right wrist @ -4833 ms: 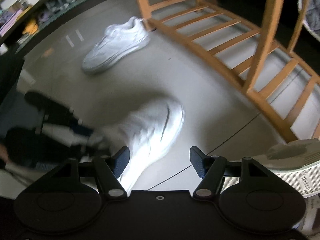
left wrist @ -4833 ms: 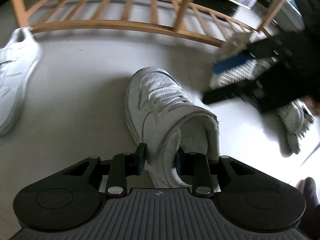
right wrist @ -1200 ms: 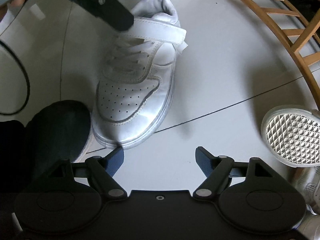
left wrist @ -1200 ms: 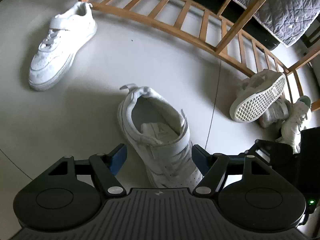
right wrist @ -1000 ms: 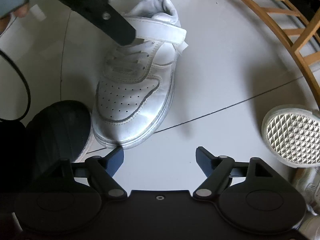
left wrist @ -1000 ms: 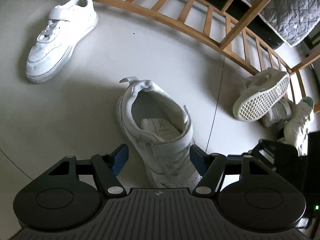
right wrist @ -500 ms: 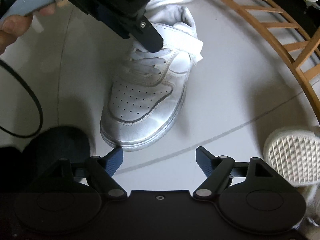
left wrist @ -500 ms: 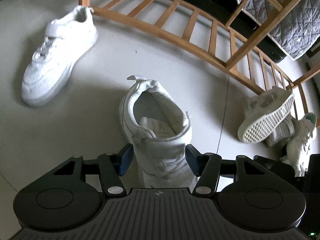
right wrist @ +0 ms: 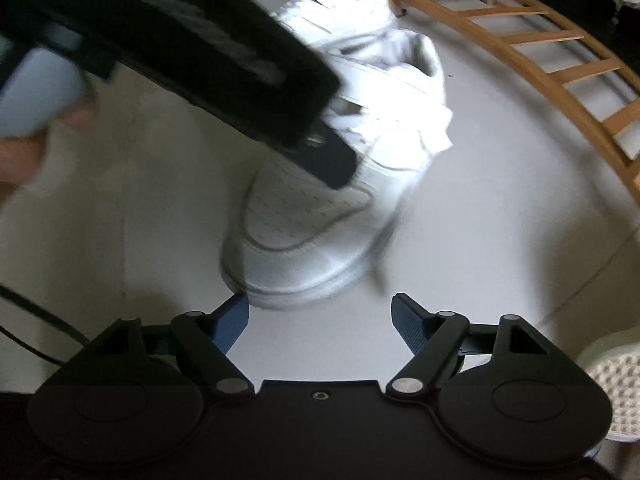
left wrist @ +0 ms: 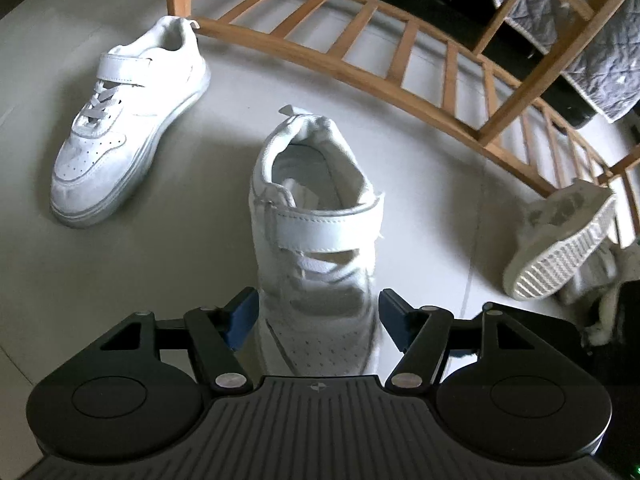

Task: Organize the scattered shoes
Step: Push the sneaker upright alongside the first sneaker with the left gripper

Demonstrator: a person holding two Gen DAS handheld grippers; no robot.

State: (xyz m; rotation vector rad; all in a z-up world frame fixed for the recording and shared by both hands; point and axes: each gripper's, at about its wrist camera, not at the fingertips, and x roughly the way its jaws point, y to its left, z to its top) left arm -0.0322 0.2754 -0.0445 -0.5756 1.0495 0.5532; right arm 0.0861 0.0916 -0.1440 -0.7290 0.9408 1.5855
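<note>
A white strap sneaker (left wrist: 316, 248) stands on the grey floor, heel toward the wooden rack. My left gripper (left wrist: 318, 312) straddles its toe end; its jaws are opening and a thin gap shows between each blue pad and the shoe's sides. The matching white sneaker (left wrist: 128, 120) lies to the left, toe toward me. In the right wrist view the same sneaker (right wrist: 320, 232) is blurred, with the left gripper's finger (right wrist: 332, 160) over its laces and the other sneaker (right wrist: 340, 12) behind. My right gripper (right wrist: 320, 320) is open and holds nothing, just short of the toe.
A curved wooden rack (left wrist: 360, 52) runs along the back. At the right a sneaker lies on its side with its sole showing (left wrist: 560, 248), next to more shoes (left wrist: 592, 276). A grey quilt (left wrist: 592, 40) hangs above. A hand (right wrist: 24, 160) and a black cable (right wrist: 40, 320) are at the left.
The left gripper has brought the strap sneaker nearer the other white one, and its pads have since spread off the shoe's sides. The right gripper has moved closer to the shoe's toe.
</note>
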